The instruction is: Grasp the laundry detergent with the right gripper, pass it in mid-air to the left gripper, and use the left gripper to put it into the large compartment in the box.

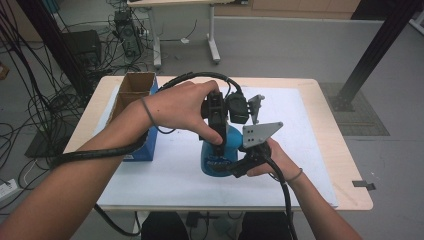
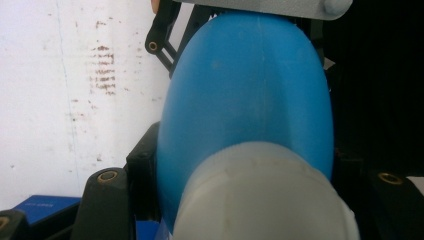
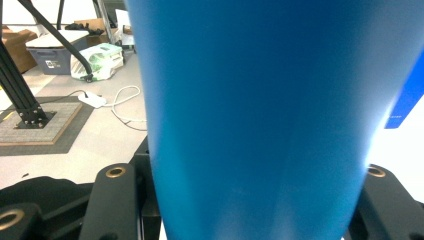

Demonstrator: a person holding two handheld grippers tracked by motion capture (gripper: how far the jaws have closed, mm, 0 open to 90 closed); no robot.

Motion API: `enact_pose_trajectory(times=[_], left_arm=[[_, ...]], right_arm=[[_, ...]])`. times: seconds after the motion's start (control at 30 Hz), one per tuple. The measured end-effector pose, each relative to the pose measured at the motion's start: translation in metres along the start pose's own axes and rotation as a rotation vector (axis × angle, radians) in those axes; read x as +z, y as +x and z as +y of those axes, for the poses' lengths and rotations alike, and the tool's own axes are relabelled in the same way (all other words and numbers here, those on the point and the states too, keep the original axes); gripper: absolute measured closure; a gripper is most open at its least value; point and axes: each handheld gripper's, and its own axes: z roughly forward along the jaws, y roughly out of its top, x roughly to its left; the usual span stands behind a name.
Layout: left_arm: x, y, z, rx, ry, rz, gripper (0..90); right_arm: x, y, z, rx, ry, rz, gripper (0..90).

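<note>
A blue bottle (image 1: pixel 215 156) with a white cap (image 2: pixel 260 195) stands upright on a white sheet (image 1: pixel 300 150) in the middle of the table. My left gripper (image 1: pixel 218 131) comes down from above, and its jaws sit on both sides of the cap, shut on it. In the left gripper view the bottle's blue shoulder (image 2: pixel 250 95) swells out below the cap. My right gripper (image 1: pixel 239 165) reaches in from the right and is shut on the bottle's body (image 3: pixel 255 115), which runs between its two black jaws. The high view hides the cap behind the left hand.
An open cardboard box with blue sides (image 1: pixel 131 100) stands on the table's left part, close to the left forearm. The wooden table edge (image 1: pixel 352 202) runs near the right wrist. Cables and a black frame post (image 1: pixel 372 52) stand on the floor beyond.
</note>
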Motion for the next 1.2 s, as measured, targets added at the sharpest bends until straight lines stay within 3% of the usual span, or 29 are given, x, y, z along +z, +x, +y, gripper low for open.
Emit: enact_pose_trajectory(times=[1.2], left_arm=[[-0.0026,0.001,0.0021,0.003,-0.006,0.001,37.3]], right_arm=[[-0.003,-0.0009,0.0017,-0.002,-0.003,-0.003,41.9]])
